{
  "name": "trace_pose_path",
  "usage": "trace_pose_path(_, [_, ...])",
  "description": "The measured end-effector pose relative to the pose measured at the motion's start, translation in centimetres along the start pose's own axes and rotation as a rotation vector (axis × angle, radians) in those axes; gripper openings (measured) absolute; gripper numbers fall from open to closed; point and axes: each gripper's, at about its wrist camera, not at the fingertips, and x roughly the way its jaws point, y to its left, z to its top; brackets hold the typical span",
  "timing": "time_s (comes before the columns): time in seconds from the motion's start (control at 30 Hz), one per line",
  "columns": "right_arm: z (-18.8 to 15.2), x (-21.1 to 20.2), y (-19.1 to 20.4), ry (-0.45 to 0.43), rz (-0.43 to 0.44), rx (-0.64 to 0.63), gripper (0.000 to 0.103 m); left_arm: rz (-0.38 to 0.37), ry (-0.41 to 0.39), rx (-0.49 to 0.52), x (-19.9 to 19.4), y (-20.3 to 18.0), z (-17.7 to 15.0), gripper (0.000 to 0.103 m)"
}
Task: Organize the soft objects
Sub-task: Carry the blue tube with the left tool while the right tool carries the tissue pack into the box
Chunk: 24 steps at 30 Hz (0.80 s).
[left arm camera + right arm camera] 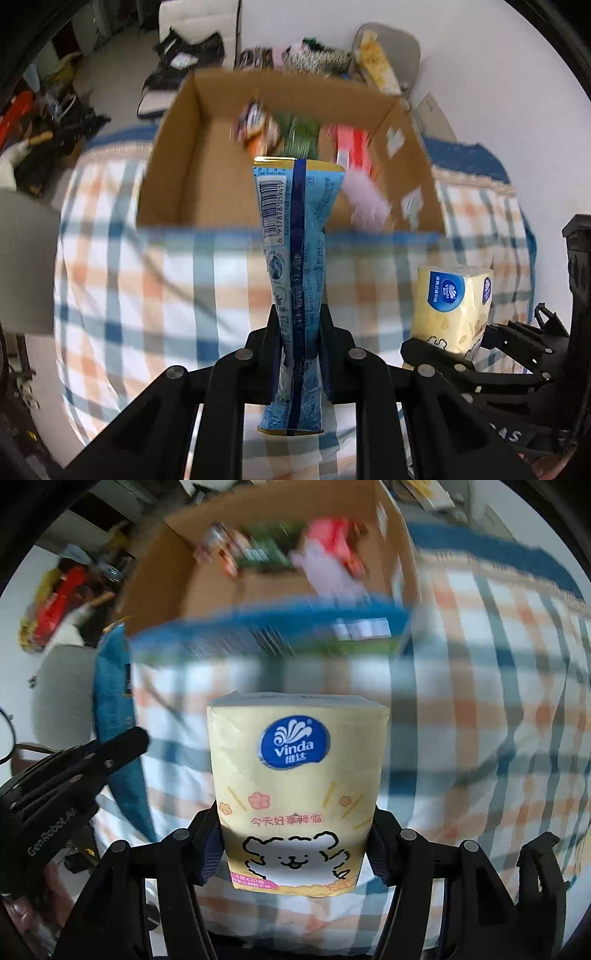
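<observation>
Soft packs are held in both tongs above a surface covered with a checked cloth (pixel 155 295) in white, blue and orange. Left tongs (pixel 301 350) pinch a long blue snack pouch (pixel 291 258) around its lower half; the pouch stands upright between the two black fingers (pixel 271 339), its barcode and a dark blue seam facing the camera, and its gold-edged top reaches in front of the cardboard box (pixel 184 155). Right tongs (pixel 295 849) grip a yellow Vinda tissue pack (pixel 299 786) by its two sides, the pack upright with the blue logo near the top and a line-drawn white dog near the bottom. In the left wrist view that same tissue pack (pixel 448 306) shows to the right of the pouch, with the right tongs' black frame beneath it. The open box sits on the cloth beyond both packs, its near wall edged with blue. Inside it, blurred, lie a pink soft item (pixel 364 199), a red pack (pixel 351 147), a green pack (pixel 301 136) and an orange and white packet (pixel 258 125), all crowded toward the far and right part of the box, while its left part shows bare cardboard. Behind the box, a grey chair (pixel 391 51) stands with clutter on it.
</observation>
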Motion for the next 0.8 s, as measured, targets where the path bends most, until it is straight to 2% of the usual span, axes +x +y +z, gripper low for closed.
trace_pose_path(0.17, [4.2, -3.9, 1.8, -0.076, 0.046, -0.042, 0.065, 0.014, -0.029, 0.002, -0.5, 0.7, 6.0, 0.015])
trace_pose_path(0.4, [11.9, -3.6, 4.6, -0.067, 0.049, -0.043, 0.065, 0.01, 0.064, -0.085, 3.8, 3.6, 12.7, 0.015])
trace_pose_path(0.5, [14.1, -2.0, 4.7, -0.033, 0.051, -0.014, 0.065, -0.018, 0.13, -0.168, 6.6, 5.3, 14.5, 0.015])
trace_pose_path(0.67, [16.8, 1.9, 4.3, 0.037, 0.049, 0.048, 0.065, -0.059, 0.241, -0.316, 11.4, 7.4, 15.2, 0.015])
trace_pose_path(0.8, [17.9, 5.2, 3.8, 0.084, 0.043, 0.08, 0.065, -0.066, 0.295, -0.36, 14.5, 7.9, 14.9, 0.015])
